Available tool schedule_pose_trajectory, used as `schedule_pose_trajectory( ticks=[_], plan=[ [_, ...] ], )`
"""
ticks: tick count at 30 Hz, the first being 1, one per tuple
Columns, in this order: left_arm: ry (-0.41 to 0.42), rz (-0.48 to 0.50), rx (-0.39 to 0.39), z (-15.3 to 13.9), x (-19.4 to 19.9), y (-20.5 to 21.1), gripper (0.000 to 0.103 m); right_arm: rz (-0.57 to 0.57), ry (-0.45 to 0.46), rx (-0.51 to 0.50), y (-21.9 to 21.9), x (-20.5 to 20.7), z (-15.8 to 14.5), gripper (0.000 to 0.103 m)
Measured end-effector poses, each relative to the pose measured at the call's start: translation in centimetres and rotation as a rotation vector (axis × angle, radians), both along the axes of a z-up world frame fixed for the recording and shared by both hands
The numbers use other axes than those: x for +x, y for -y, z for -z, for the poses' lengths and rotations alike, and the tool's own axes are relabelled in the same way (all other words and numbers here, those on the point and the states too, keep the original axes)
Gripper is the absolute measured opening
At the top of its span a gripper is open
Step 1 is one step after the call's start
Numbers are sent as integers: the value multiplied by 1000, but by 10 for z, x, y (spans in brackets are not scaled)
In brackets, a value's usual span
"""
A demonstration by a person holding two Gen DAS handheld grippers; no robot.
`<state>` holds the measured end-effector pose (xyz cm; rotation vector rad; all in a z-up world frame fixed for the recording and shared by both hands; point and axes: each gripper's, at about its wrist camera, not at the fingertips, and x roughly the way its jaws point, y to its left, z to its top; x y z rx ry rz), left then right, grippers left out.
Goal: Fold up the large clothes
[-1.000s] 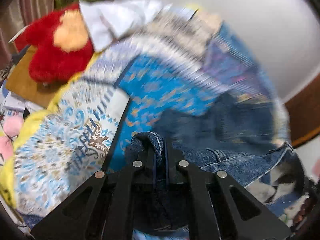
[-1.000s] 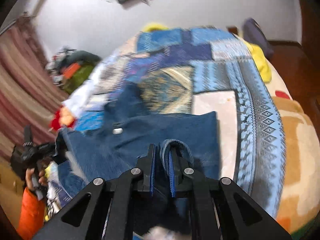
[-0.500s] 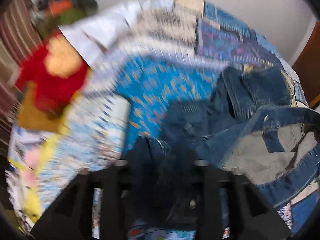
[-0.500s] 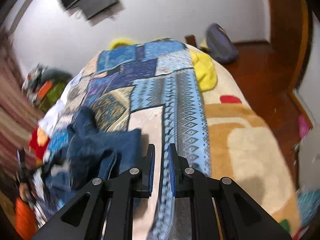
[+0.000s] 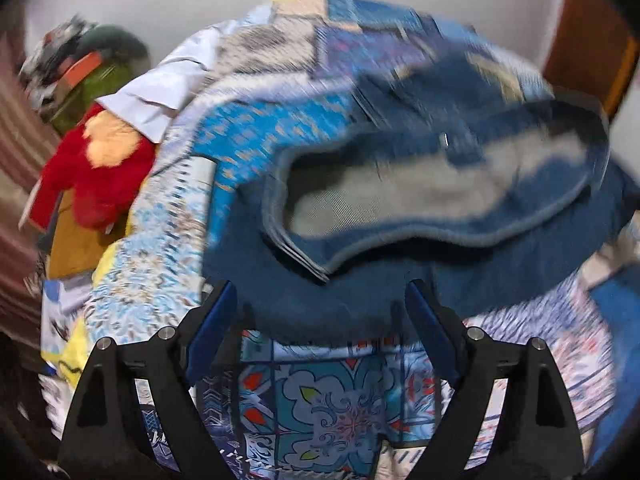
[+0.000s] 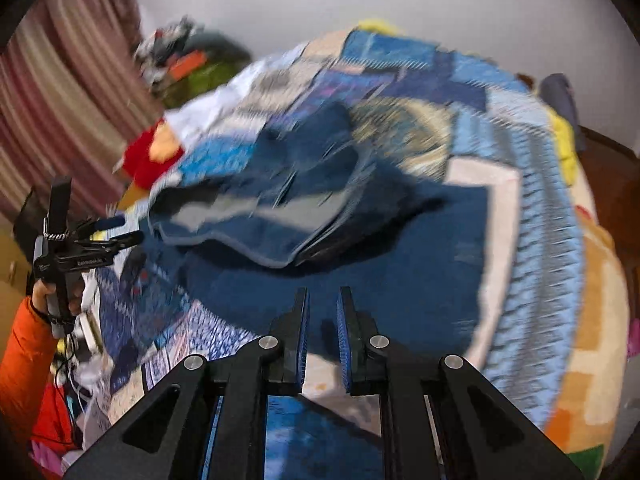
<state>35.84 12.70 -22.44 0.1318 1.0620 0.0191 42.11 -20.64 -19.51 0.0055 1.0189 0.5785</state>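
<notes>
black gripper frames w/ silver screws, blue pads on fingers [image 6: 302, 332]; orange sleeve [image 6: 24, 364], dark wrist strap.

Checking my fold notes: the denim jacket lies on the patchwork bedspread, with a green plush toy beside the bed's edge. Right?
Not quite: the plush toy is red, not green, as the left wrist view shows. The denim jacket does lie on the patchwork bedspread.

One denim garment [image 5: 420, 264] lies on one patchwork quilt [image 5: 320, 400]. Beside the quilt: one red plush toy [image 5: 92, 176]. Two grippers: left [image 5: 320, 300], right [image 6: 323, 312]. One orange sleeve [image 6: 24, 364].
</notes>
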Motion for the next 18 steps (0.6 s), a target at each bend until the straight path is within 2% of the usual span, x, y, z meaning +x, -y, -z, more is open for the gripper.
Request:
schedule_pose_trajectory(
  ticks=[3, 9, 11, 13, 15, 17, 18],
  plan=[
    [4, 36, 59, 15, 11, 12, 86, -97, -45, -48, -31, 2, 18, 10],
    [-17, 7, 63, 22, 80, -2, 86, -145, -54, -94, -60, 38, 34, 10],
    [-22, -1, 87, 22, 108, -10, 86, -101, -51, -126, -62, 64, 37, 10],
    [-15, -29, 98, 19, 130, -18, 86, -15, -8, -174, -57, 94, 37, 10],
    [-13, -55, 66, 13, 149, -28, 87, 63, 21, -184, -46, 116, 38, 10],
    [-9, -71, 24, 7, 163, -37, 88, 146, -7, -154, -31, 141, 40, 10],
    [27, -109, 67, 1, 168, -41, 88, 194, 3, -173, -26, 148, 40, 10]
  ],
)
